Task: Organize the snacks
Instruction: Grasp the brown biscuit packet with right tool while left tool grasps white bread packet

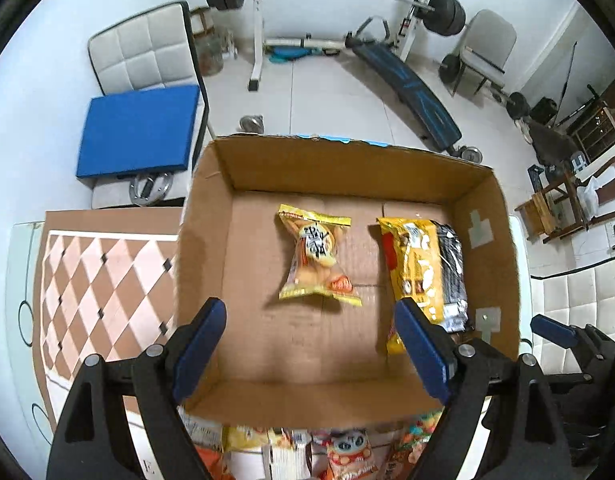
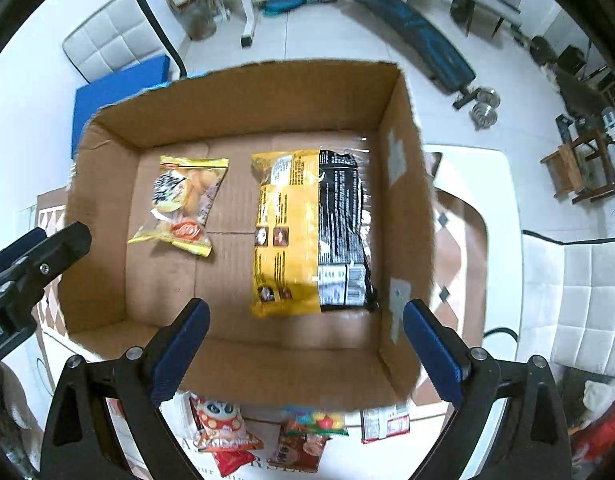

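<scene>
- Your left gripper (image 1: 311, 346) hangs over the near part of the cardboard box (image 1: 347, 164), its blue-padded fingers (image 1: 199, 350) spread wide with nothing between them
- Your right gripper (image 2: 307, 346) is also over the box's near wall, fingers (image 2: 433, 350) wide apart and empty
- On the box floor lies a small yellow snack packet (image 1: 315, 256) with a clear window showing round golden pieces; it sits near the middle, apart from every wall
- Just to its right, well separated by bare cardboard, a large yellow-and-black bag (image 2: 311, 232) lies flat, back side up, running lengthwise beside the right wall
- In the left wrist view your right finger pad covers that bag's near corner
- Outside the box, just beyond its near wall, more snack packets wait on the table: one with a panda face (image 2: 219, 420), a colourful candy pack (image 2: 317, 422), and a small white-and-red pack (image 2: 385, 422)
- The box rests on a checked brown-and-pink mat (image 1: 103, 276)
- Behind it you can see a barbell rack (image 1: 259, 20) and a blue cushion (image 1: 139, 130) on a white chair
</scene>
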`<state>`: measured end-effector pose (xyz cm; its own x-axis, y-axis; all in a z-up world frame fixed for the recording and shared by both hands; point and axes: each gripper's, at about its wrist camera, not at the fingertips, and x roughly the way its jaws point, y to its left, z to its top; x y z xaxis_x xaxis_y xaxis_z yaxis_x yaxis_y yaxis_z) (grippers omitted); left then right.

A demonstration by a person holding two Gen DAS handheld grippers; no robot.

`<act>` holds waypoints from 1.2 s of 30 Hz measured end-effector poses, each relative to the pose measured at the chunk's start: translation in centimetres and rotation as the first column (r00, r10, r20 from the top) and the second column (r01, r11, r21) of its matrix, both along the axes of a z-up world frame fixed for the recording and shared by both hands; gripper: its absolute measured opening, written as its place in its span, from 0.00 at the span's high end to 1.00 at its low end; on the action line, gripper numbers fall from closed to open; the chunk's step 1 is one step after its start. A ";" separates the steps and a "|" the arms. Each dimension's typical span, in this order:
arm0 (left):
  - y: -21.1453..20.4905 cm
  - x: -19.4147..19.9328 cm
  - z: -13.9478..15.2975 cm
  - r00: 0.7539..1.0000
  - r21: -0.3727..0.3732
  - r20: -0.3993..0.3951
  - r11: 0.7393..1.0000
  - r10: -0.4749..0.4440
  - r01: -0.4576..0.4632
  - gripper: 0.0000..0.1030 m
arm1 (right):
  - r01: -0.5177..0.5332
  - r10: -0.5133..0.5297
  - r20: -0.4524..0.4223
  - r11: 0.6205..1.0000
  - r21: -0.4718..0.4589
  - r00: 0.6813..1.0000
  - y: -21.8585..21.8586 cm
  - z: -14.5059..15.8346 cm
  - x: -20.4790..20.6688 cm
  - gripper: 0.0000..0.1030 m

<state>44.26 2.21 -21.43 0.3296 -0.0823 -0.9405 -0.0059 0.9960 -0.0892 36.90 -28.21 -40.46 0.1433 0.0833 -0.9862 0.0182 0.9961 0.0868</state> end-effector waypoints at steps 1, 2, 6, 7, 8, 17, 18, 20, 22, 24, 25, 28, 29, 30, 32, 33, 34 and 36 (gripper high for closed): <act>0.0 -0.6 0.5 1.000 0.003 0.010 1.000 0.000 -0.001 0.16 | 0.002 -0.002 0.020 1.000 -0.003 1.000 0.0 0.7 -1.0 0.03; -0.1 -1.5 1.0 1.000 0.004 0.024 1.000 0.000 0.000 0.16 | 0.004 -0.004 0.036 1.000 -0.004 0.999 -0.2 1.3 -1.7 0.04; -0.7 -4.9 3.0 0.996 0.027 0.083 1.000 -0.009 0.007 0.16 | 0.003 -0.001 0.101 1.000 -0.021 0.995 -0.4 4.1 -4.1 0.04; -0.7 -5.7 3.5 0.995 0.029 0.098 1.000 -0.008 0.006 0.16 | 0.002 0.001 0.117 1.000 -0.027 0.993 -0.3 4.9 -4.9 0.04; -0.7 -6.3 3.8 0.994 0.028 0.107 1.000 -0.010 0.007 0.16 | 0.003 0.001 0.130 1.000 -0.030 0.991 -0.1 5.5 -5.2 0.04; 0.6 -11.4 7.4 0.983 0.011 0.184 1.000 0.026 -0.029 0.16 | 0.018 -0.016 0.230 1.000 -0.006 0.973 0.2 10.5 -10.4 0.04; 0.6 -11.9 7.7 0.982 0.008 0.187 0.999 0.029 -0.032 0.16 | 0.019 -0.018 0.238 1.000 -0.001 0.971 0.2 11.0 -11.0 0.04; 1.0 -12.9 8.1 0.980 0.003 0.196 0.999 0.040 -0.041 0.16 | 0.022 -0.023 0.253 1.000 0.008 0.967 0.3 11.8 -11.9 0.04; 1.1 -13.7 8.3 0.978 0.003 0.201 0.999 0.047 -0.048 0.16 | 0.020 -0.026 0.256 0.999 0.027 0.966 0.4 12.3 -12.7 0.04; 1.4 -14.2 8.0 0.981 -0.005 0.189 0.999 0.042 -0.042 0.14 | 0.019 -0.034 0.250 0.998 0.062 0.968 0.4 12.3 -13.6 0.04; 1.4 -14.5 7.7 0.983 -0.010 0.178 0.999 0.038 -0.036 0.10 | 0.008 -0.031 0.236 0.995 0.097 0.971 0.5 12.0 -14.0 0.03; 1.8 -15.1 5.3 0.991 -0.028 0.126 0.999 0.039 -0.035 0.06 | -0.001 -0.024 0.164 0.988 0.155 0.986 0.5 9.7 -14.9 0.00; 1.9 -15.4 4.5 0.993 -0.025 0.109 0.999 0.040 -0.037 0.06 | 0.003 -0.027 0.149 0.987 0.158 0.989 0.4 8.7 -15.2 0.00; 1.9 -15.6 3.1 0.996 -0.024 0.077 0.999 0.039 -0.037 0.06 | 0.008 -0.029 0.131 0.988 0.156 0.991 0.4 7.6 -15.4 0.00; 2.3 -15.9 0.4 0.998 -0.023 0.016 0.998 0.054 -0.053 0.06 | 0.032 -0.043 0.071 0.988 0.150 0.997 0.3 5.1 -15.9 0.00; 2.5 -16.0 -1.0 0.998 -0.025 -0.016 0.998 0.061 -0.062 0.06 | 0.048 -0.055 0.043 0.988 0.146 0.998 0.1 3.8 -16.1 0.00; 2.7 -16.2 -2.4 0.996 -0.022 -0.049 0.997 0.071 -0.072 0.06 | 0.065 -0.067 0.009 0.988 0.137 0.998 -0.1 2.3 -16.3 0.00; 3.2 -16.2 -5.4 0.988 -0.010 -0.117 0.995 0.100 -0.101 0.06 | 0.102 -0.094 -0.069 0.986 0.130 0.993 -0.5 -0.7 -16.8 0.00</act>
<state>28.04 5.42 -26.83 0.2259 -0.0695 -0.9717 -0.1171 0.9883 -0.0980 20.12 -28.72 -41.17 0.0954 0.2034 -0.9744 0.1247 0.9687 0.2144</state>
